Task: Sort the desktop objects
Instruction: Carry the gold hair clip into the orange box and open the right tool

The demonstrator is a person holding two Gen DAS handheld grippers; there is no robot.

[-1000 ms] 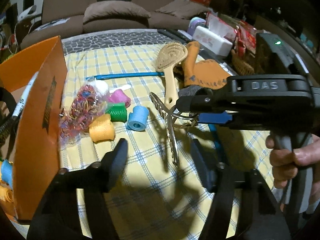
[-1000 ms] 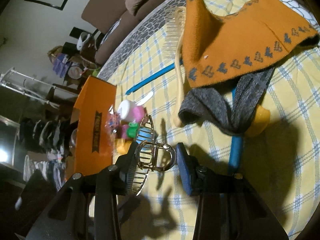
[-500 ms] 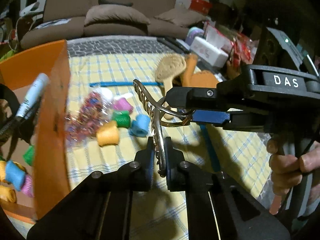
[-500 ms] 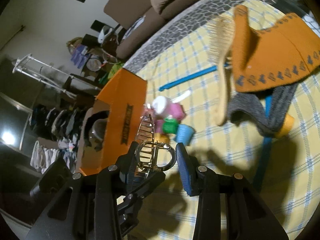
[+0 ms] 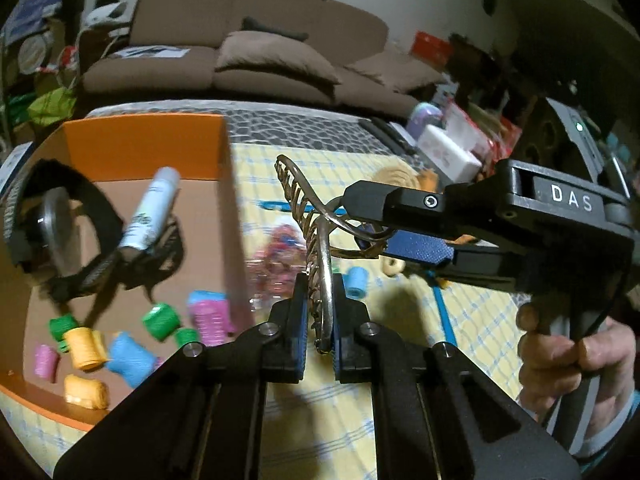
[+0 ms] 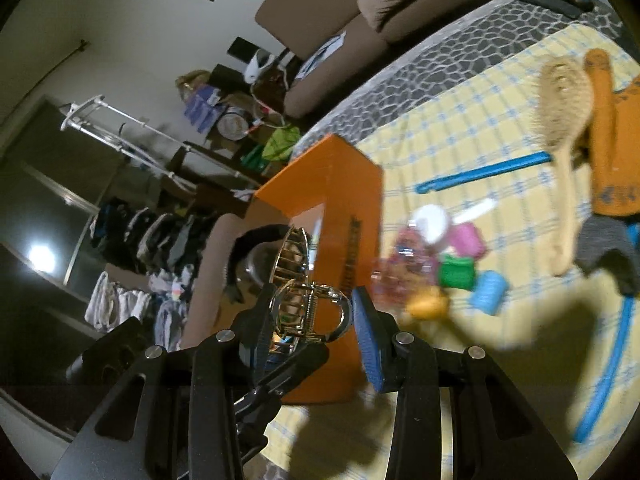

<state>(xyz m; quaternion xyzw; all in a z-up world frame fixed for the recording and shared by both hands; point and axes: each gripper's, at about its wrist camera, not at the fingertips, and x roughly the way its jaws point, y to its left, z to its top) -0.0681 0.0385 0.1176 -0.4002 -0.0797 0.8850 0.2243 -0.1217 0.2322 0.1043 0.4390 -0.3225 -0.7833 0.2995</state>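
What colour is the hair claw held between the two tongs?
Gold metal hair claw, clearest in the left wrist view.

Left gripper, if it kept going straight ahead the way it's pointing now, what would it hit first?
Probably the bag of colourful hair ties on the checked cloth, just beyond the gold hair claw that the left gripper already clamps. Depth is unclear in the fisheye view.
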